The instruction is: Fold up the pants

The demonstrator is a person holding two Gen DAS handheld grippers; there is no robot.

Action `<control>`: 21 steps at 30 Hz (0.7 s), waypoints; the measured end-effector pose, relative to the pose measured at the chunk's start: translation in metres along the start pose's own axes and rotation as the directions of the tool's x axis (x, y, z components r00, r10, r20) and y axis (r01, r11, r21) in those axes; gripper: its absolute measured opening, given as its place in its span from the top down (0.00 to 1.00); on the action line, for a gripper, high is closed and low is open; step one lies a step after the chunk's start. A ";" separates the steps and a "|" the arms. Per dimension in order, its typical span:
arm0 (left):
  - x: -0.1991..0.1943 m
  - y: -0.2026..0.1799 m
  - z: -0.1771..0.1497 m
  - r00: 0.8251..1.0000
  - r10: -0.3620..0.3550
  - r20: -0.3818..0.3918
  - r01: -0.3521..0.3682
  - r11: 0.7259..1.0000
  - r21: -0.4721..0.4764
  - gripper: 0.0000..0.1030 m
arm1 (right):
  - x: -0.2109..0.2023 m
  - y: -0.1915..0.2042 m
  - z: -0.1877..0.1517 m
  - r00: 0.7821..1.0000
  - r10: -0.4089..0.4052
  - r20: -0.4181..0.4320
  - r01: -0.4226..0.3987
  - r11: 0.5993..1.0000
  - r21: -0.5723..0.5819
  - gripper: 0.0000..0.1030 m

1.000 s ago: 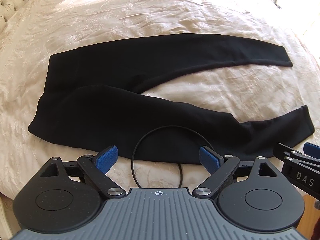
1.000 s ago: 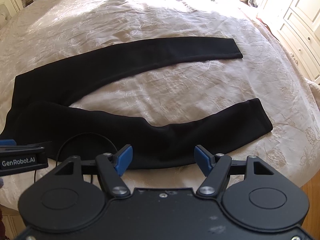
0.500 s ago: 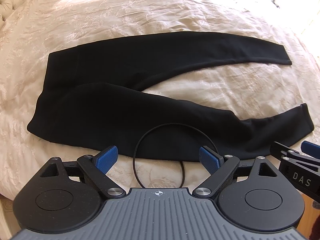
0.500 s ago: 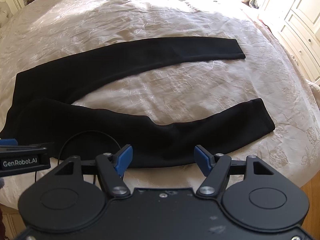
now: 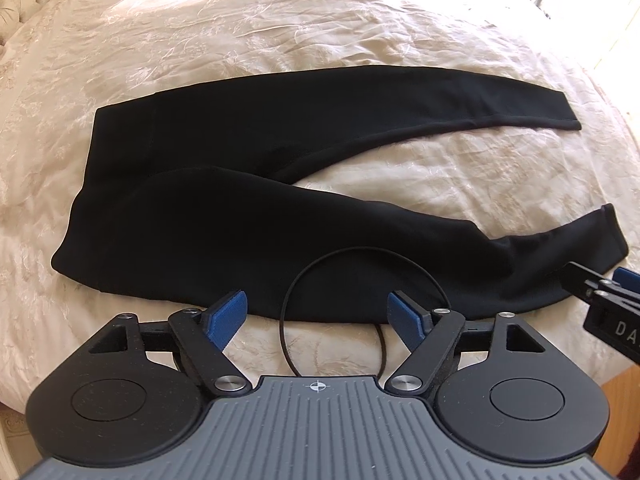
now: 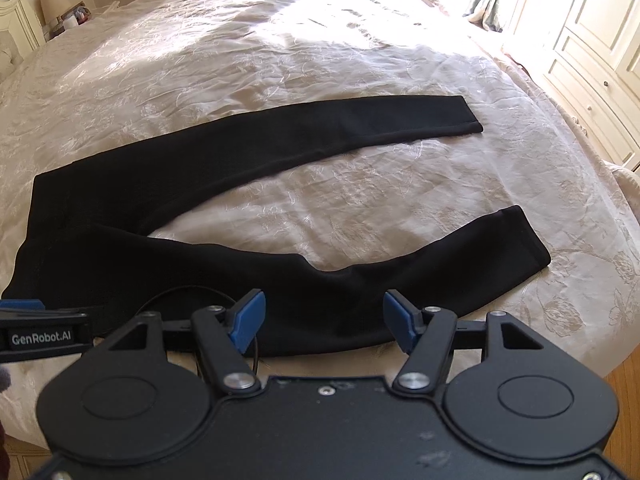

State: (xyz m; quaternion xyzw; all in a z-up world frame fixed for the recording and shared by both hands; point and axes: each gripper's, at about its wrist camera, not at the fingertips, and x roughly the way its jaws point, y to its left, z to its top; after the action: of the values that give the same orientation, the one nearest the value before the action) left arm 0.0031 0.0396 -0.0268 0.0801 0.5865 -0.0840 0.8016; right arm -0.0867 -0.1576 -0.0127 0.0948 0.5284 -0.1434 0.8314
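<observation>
Cream bedspread: the bed (image 5: 320, 40) carries everything, its embroidered cover lightly wrinkled.
Pants: black pants (image 5: 224, 216) lie flat, waistband to the left, both legs splayed apart to the right; nothing is folded yet.
Near leg: its cuff (image 6: 520, 240) curves toward the bed edge, just ahead of the right gripper.
Left gripper: left gripper (image 5: 316, 316) hovers released, jaws wide, over the near hem.
Right gripper: right gripper (image 6: 324, 320) likewise spread, grasping nothing.
Cable: a thin black cable (image 5: 360, 264) loops across the near leg.
Advice: pinch waistband and cuff of the near leg together, lift evenly, lay it onto the far leg, edges matched; keep the cable clear.
</observation>
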 end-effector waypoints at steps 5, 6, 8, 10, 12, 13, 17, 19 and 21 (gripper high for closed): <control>0.005 0.006 -0.007 0.999 0.005 0.037 -0.007 0.999 0.047 0.29 | -0.006 -0.020 -0.008 0.996 -0.048 0.081 0.040 0.995 0.095 0.37; 0.007 0.006 -0.008 0.999 0.003 0.042 -0.006 0.998 0.060 0.29 | -0.007 -0.025 -0.010 0.993 -0.063 0.099 0.053 0.993 0.104 0.37; 0.012 0.002 -0.008 0.999 0.002 0.037 -0.005 0.997 0.081 0.30 | -0.007 -0.035 -0.012 0.990 -0.086 0.112 0.074 0.992 0.106 0.37; 0.014 -0.002 -0.008 1.000 -0.008 0.025 0.006 0.997 0.078 0.31 | -0.002 -0.047 -0.013 0.990 -0.106 0.092 0.096 0.990 0.107 0.37; 0.014 -0.006 -0.008 1.000 -0.012 0.020 0.011 0.998 0.064 0.32 | 0.006 -0.062 -0.011 0.989 -0.137 0.063 0.129 0.985 0.113 0.37; 0.014 -0.010 -0.008 1.000 -0.015 0.016 0.014 0.998 0.056 0.32 | 0.010 -0.071 -0.010 0.988 -0.149 0.048 0.143 0.983 0.115 0.37; 0.015 -0.026 -0.010 1.000 -0.018 -0.010 0.018 1.000 0.013 0.32 | 0.028 -0.109 0.001 0.981 -0.187 0.043 0.181 0.976 0.121 0.37; 0.016 -0.038 -0.011 1.000 -0.008 -0.024 0.007 1.000 -0.016 0.32 | 0.038 -0.128 0.008 0.979 -0.201 0.043 0.196 0.975 0.103 0.37; 0.019 -0.050 -0.012 0.999 0.001 -0.040 -0.003 0.999 -0.052 0.32 | 0.049 -0.148 0.016 0.979 -0.198 0.041 0.193 0.977 0.086 0.36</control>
State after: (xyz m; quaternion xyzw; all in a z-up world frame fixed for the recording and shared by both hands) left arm -0.0137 -0.0068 -0.0500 0.0612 0.6044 -0.0664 0.7915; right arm -0.1040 -0.3083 -0.0514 0.0725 0.5081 -0.2482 0.8216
